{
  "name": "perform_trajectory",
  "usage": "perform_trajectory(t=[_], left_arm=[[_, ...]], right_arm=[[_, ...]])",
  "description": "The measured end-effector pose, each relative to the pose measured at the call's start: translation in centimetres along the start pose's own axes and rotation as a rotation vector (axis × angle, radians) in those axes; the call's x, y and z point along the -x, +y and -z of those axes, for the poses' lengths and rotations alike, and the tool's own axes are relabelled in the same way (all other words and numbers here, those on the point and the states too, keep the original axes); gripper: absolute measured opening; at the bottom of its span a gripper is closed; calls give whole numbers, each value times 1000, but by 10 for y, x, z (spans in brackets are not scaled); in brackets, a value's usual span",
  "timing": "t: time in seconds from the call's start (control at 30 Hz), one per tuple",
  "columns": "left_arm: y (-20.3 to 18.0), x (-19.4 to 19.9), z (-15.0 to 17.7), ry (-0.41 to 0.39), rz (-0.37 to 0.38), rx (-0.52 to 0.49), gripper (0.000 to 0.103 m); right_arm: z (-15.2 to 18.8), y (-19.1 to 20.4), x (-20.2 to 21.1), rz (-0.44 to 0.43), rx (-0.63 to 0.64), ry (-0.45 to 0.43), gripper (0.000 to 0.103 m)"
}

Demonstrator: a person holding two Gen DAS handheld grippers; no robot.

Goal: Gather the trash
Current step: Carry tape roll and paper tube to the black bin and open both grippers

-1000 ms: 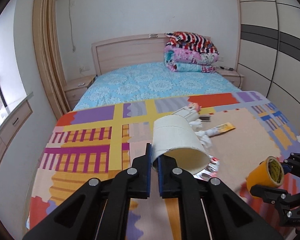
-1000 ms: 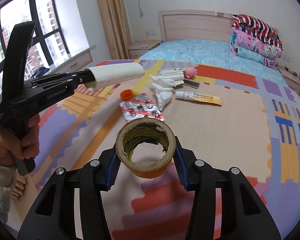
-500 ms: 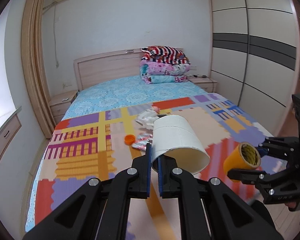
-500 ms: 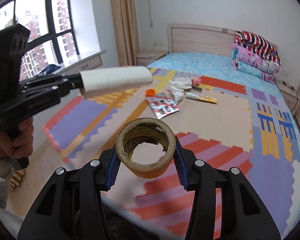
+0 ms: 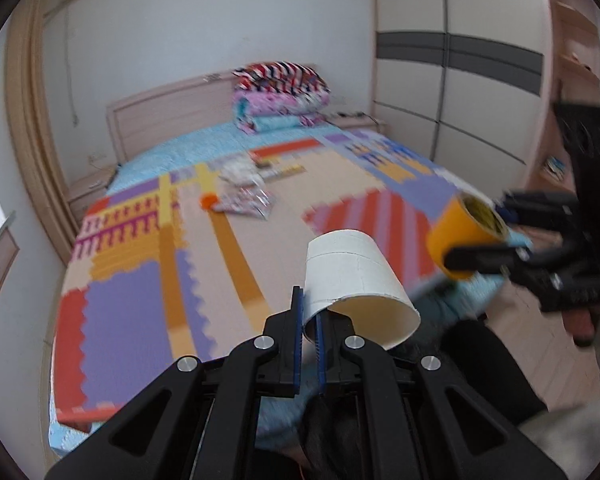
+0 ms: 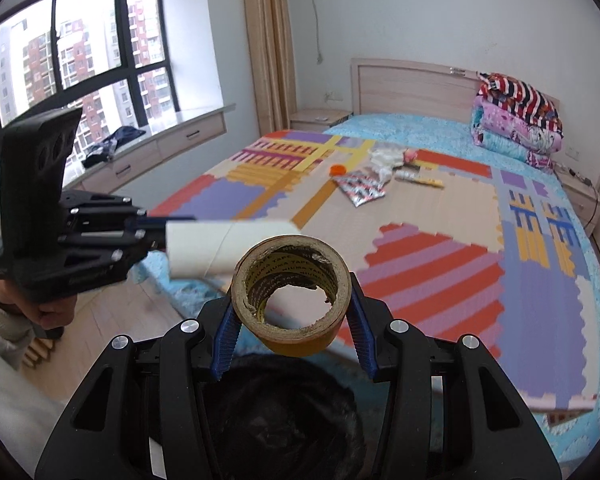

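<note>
- The left gripper [image 5: 308, 322] is pinching the wall of a white tube [image 5: 354, 280].
- The right gripper [image 6: 292, 320] is clamping a tape roll [image 6: 292, 300].
- Both are hanging over a dark bag [image 6: 284, 412] below.

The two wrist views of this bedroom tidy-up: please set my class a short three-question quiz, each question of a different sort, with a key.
1. True or false: the left claw grips the white cardboard tube by its wall.
2. Multiple choice: what does the right claw hold? A) an orange cap B) a roll of tape C) a tissue
3. Fill in: beside the silver foil packet on the mat lies a small orange ____.

Key: 1 true; 2 B; 3 cap
</note>
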State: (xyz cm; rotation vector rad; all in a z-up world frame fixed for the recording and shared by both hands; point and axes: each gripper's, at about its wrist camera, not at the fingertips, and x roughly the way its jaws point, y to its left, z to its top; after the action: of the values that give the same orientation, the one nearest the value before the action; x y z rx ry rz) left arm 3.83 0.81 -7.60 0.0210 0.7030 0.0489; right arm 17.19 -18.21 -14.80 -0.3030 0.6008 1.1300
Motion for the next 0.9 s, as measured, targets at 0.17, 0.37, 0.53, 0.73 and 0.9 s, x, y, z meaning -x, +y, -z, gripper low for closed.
perform_trajectory(t=[0.17,0.37,0.53,0.73,0.9], left_arm=[[-18,2,30,62,76,-22,5],[-33,-25,63,186,155,-39,5],[-37,-62,95,315,187,-25,5],[-46,-92,119,416,230,-21,5],[-49,-112,135,482,225,-9,5]], right_arm=[[31,5,-10,-27,-10,65,48],[68,0,-35,-47,-68,176,48],[100,4,-57,-45,-61,254,48],[134,-3,-84,-67,-115,337,48],[150,-6,-96,-58,-115,372,48]])
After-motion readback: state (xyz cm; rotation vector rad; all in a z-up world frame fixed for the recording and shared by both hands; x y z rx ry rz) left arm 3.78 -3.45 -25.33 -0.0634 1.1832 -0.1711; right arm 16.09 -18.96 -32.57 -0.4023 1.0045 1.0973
